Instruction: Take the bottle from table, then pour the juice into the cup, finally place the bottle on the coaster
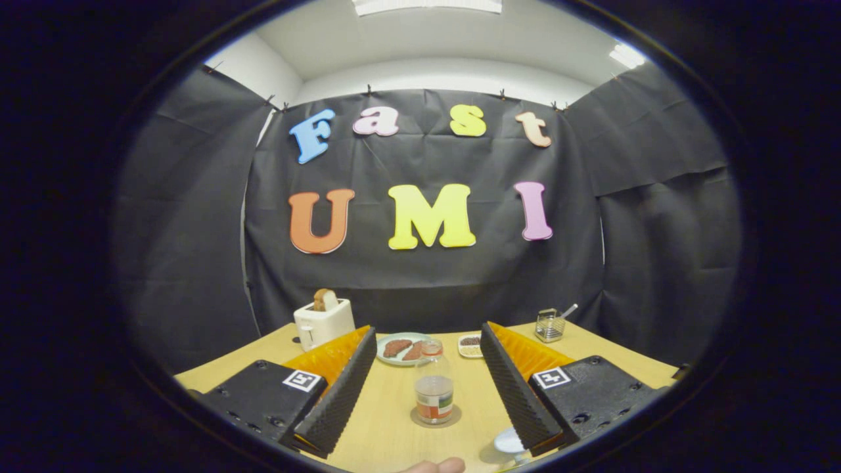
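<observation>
A clear bottle (pixel 433 387) with a coloured label and a little liquid low inside stands upright on a round coaster (pixel 454 418) on the wooden table (pixel 387 433). It sits between the two fingers of my gripper (pixel 427 336), which is open; neither finger touches it, and there are wide gaps on both sides. Close to the near end of the right finger, a pale round cup (pixel 510 441) is partly hidden behind that finger.
Beyond the fingers are a white toaster (pixel 323 322) holding a slice of bread, a plate (pixel 387 358) with brown food, a small dish (pixel 470 346) and a metal wire holder (pixel 549 326) with a utensil. A person's fingertip (pixel 435 466) shows at the near table edge.
</observation>
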